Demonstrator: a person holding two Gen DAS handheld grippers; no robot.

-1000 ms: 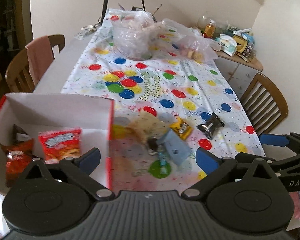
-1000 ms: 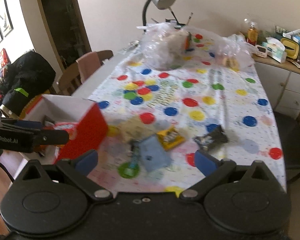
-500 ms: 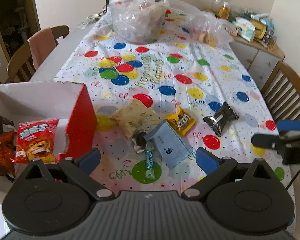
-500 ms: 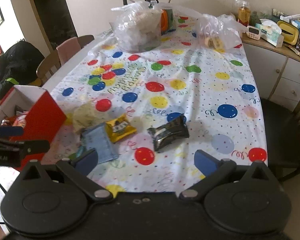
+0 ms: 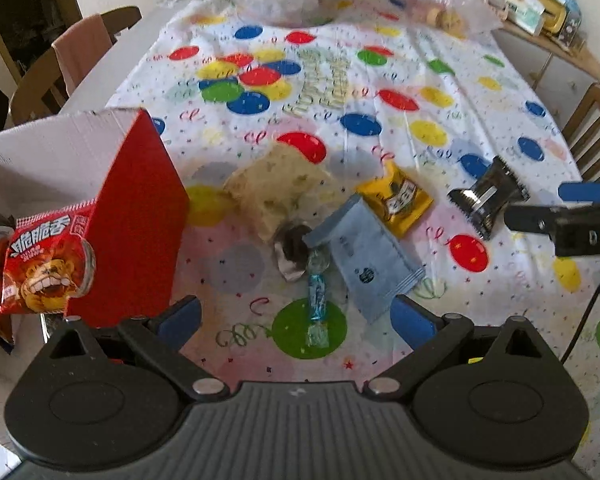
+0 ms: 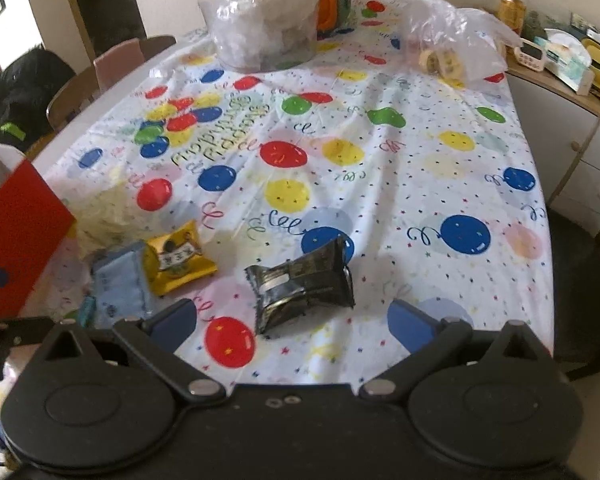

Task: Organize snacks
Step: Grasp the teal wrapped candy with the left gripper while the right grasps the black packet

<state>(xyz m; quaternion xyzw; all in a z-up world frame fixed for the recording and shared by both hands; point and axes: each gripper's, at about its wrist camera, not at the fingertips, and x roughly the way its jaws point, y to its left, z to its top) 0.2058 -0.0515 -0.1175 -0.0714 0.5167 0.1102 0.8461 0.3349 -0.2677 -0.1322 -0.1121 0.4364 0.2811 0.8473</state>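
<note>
While both claws hang wide apart w/ nothing held, the loose snacks lie bunched on the tablecloth [image 6: 380, 152] beside the red box [image 5: 140, 216]. Right gripper [image 6: 292, 320] hovers just short of the black packet [image 6: 300, 280], which sits apart from the rest, between its fingers' line. Left gripper [image 5: 296, 316] hangs over the blue candy [image 5: 317, 300], w/ the blue pouch [image 5: 364, 256], yellow packet [image 5: 396, 198], a crumpled foil wrapper [image 5: 290, 250] and a pale bag [image 5: 278, 188] touching or overlapping just beyond.

Risks, as I judge them: closing on the candy could catch the pouch edge too, since they're so near, and drag the pile. The black packet looks slick and puffed; a shallow pinch may squirt it away or toward the table edge. The cloth is wrinkled, so fingertips pressed low could snag it and shift everything. The red chip bag [image 5: 46, 256] leans at the box's rim, prob. easy to knock out on a drop-in.
</note>
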